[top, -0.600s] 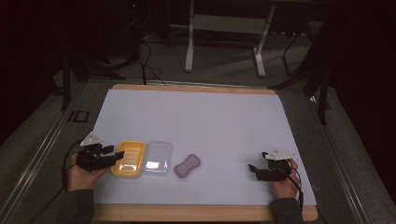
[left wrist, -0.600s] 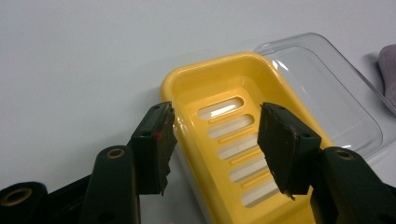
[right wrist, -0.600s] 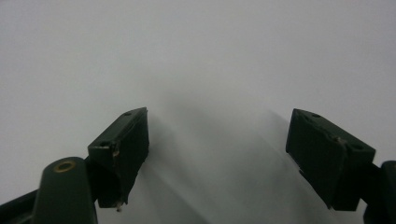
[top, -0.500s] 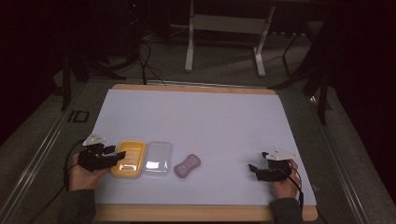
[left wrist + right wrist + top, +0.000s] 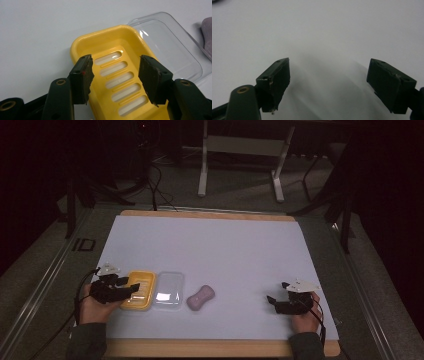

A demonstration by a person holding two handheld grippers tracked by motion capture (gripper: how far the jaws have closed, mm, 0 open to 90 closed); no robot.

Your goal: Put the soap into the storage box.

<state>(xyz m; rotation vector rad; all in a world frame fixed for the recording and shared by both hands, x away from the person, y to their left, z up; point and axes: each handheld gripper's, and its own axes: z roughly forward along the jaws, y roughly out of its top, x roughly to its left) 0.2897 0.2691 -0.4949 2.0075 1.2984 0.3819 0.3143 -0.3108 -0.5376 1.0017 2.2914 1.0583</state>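
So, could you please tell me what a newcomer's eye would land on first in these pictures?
Probably the bright yellow soap dish near the front left of the white table cover, with the left gripper over it, one jaw outside its rim and one over its slots. Beside it lie a clear lid and a pinkish soap bar. The right gripper waits open, front right.

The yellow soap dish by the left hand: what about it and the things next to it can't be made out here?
- Yellow soap dish: near end cut off by the bottom edge of the left gripper view, behind the fingers; whether they touch it is unclear.
- Clear lid: in the left gripper view, its near edge hides behind the right-hand finger.
- Pink soap: too small in the high view; cut off by the left gripper view's right edge.
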